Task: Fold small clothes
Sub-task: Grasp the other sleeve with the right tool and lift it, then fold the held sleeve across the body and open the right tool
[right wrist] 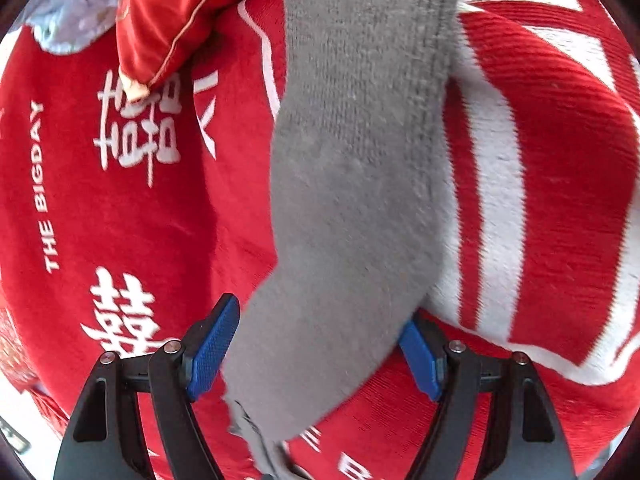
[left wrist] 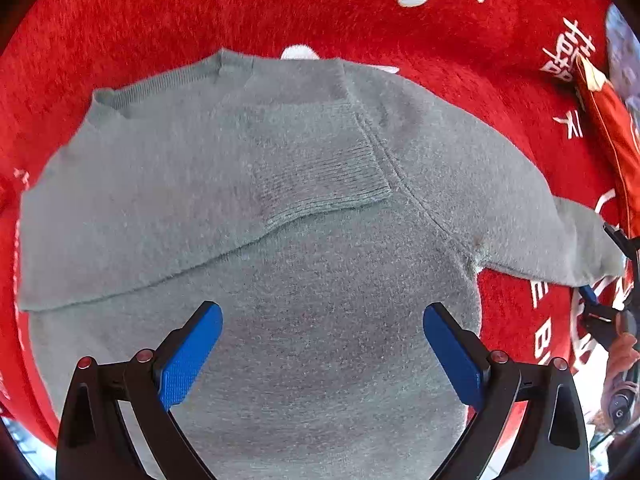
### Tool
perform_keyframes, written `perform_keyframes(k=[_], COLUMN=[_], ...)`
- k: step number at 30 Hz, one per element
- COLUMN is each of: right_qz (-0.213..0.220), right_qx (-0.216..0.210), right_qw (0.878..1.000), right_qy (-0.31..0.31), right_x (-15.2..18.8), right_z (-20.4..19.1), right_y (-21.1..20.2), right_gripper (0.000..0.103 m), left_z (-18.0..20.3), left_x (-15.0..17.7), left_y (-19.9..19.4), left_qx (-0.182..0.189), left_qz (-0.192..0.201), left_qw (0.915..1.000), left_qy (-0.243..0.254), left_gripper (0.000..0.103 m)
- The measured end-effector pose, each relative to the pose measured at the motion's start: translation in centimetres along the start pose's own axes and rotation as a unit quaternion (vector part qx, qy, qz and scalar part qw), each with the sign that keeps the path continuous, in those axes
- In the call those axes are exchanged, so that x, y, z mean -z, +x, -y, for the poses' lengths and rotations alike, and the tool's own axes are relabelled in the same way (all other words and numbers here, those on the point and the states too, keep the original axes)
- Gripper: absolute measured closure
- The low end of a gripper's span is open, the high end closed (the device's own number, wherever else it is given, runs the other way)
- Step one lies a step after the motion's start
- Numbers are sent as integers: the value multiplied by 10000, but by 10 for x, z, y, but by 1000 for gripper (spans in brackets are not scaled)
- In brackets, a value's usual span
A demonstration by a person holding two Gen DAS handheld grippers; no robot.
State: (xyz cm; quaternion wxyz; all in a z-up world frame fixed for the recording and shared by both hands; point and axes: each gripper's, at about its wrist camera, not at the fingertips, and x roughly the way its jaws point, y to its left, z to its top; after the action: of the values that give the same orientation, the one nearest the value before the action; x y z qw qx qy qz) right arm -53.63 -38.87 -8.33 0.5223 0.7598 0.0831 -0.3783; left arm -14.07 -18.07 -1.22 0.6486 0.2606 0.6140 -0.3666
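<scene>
Folding the grey sweater [left wrist: 320, 240]: one sleeve's across, other sleeve [right wrist: 352, 200] sits between my right gripper's [right wrist: 320, 348] wide jaws, left gripper [left wrist: 322, 354] wide, empty.

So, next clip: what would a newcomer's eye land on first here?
The grey sweater spread flat on the bright red blanket with white lettering, one sleeve already folded across its chest. The left gripper hangs open straight above its body. At the right, the other sleeve runs between the open fingers of the right gripper, with a red cushion lying beyond.
</scene>
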Motion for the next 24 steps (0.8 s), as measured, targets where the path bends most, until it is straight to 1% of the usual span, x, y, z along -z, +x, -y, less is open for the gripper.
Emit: perform_keyframes(k=[1,2,3,5,6,8,10,11,13,14,16,17,18,20,22,23,24], right_qz=[2,-7,-55,-113,-104,-100,-201,-278,-436,-540,-774,-936,-1043,-1355,-1767,-1939,-2139], right_qx=[-102,-200,-279,-437,-555,-694,-823,-883,-901,-916,-997,-1043,-1064,-1122,-1073,-1046,-995], right_qw=[9999,9996,9991,9980,9975,9973,9964,9954,9925,9897,9810,9733,9677,9500,9243,9117,8947], right_qy=[83,185,305,440,430,223,-50,-243,-701,-955,-1473,-1817,-2035,-2580,-3209,-3468,-3794], right_x=[-1,-1,-2,-1,0,3,8,11,20,27,46,61,72,105,149,169,195], right_z=[0,1,2,2,-1,-15,-35,-49,-78,-94,-130,-152,-166,-199,-231,-241,-252], right_y=[1,3,6,8,9,7,9,12,17,22,33,42,48,66,91,101,113], right_gripper=[23,35,64,96,96,96,96,96,96,96,96,96,96,95,96,96,95], left_z=[-1,-4,-7,-13,-17,-24,-35,-40,-56,-66,-79,-87,-97,-114,-137,-146,-157], left_x=[-1,-2,-3,-3,-3,-4,-5,-5,-4,-3,-2,-2,-1,-1,2,3,5], left_y=[1,1,1,-1,-3,-4,-2,-1,0,-3,-8,-12,-18,-28,-40,-43,-46], left_qx=[-32,-71,-61,-118,-105,-159,-130,-100,92,151,149,127,76,-77,-236,-283,-339], left_qz=[9,36,79,121,127,130,72,30,-35,-12,59,124,241,454,681,747,799], left_qw=[10000,9999,9999,9998,9998,9997,9996,9995,9986,9978,9969,9965,9961,9948,9922,9909,9895], left_qy=[-31,-62,-97,-118,-106,-130,-251,-310,-523,-646,-770,-811,-850,-912,-1020,-1079,-1154], left_gripper=[2,2,2,2,2,2,2,2,2,2,2,2,2,2,2,2,2])
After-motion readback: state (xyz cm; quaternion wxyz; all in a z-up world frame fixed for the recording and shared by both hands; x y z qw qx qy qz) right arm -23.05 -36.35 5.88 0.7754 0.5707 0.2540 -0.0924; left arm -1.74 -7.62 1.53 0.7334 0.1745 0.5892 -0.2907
